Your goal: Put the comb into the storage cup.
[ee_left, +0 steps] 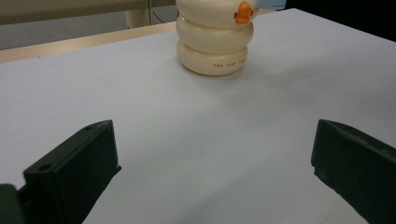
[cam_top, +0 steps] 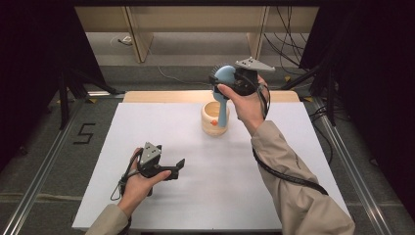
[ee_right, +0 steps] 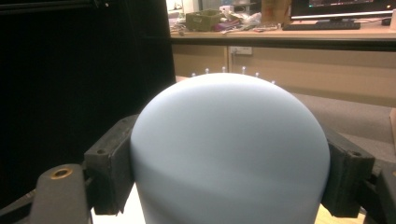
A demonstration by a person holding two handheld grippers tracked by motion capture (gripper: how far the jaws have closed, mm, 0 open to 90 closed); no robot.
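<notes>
The right gripper [cam_top: 234,81] is clamped on the rounded head of a pale blue hairbrush [cam_top: 224,78], held up over the far middle of the white table [cam_top: 161,122]. Seen along that gripper, its two black jaws press on either side of the brush head [ee_right: 229,149], with the bristle tips just peeking over the top. The blue handle hangs down, and its lower end sits at or just inside the mouth of the cream holder [cam_top: 214,119], a squat ringed pot with a small orange knob on its side [ee_left: 243,12]. From above I cannot tell whether the handle touches the rim or is clear of it.

The left gripper [cam_top: 177,166] rests low on the near left of the table, jaws spread wide and empty, well apart from the pot and pointed toward it.

To my eye the step is seating the brush handle-first in the holder. Doing it well probably means keeping the handle plumb and centred over the opening and lowering straight, so it doesn't catch the rim and tip the light-looking pot. The grip should let go only once the handle is well down. The idle left gripper could steady the pot's side if it starts to rock.
</notes>
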